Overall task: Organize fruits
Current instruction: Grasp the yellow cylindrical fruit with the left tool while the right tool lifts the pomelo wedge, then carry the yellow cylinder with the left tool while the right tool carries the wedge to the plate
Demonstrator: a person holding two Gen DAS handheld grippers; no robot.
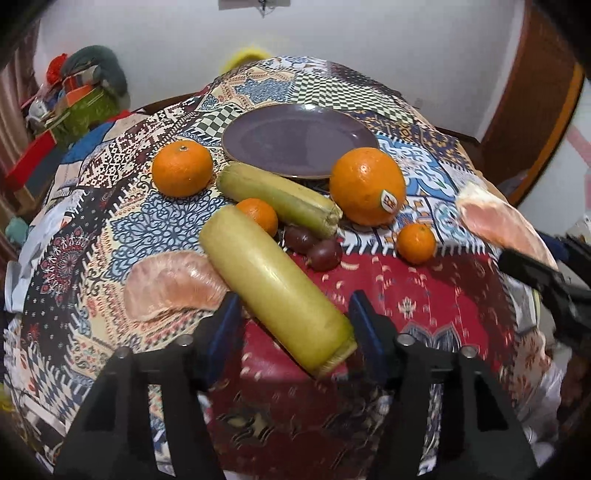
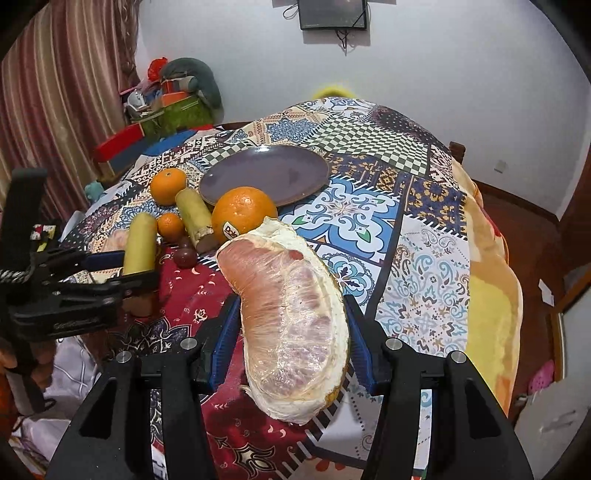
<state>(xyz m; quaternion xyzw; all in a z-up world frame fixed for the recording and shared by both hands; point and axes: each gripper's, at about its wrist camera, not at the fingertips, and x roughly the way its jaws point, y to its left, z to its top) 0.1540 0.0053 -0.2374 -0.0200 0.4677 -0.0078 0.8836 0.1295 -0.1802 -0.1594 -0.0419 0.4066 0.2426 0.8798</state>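
White walls (image 2: 443, 55) carry a small dark screen (image 2: 333, 14), striped curtains (image 2: 66, 92) hang left, and reddish wooden floor (image 2: 524, 221) shows beside the patchwork-clothed table (image 2: 424, 229).

- Even, soft indoor light; faint shadows.
- Small glare on the plate (image 1: 299, 142) rim.
- Strong fisheye bending, dark corners.
- Lower edges slightly motion-blurred.
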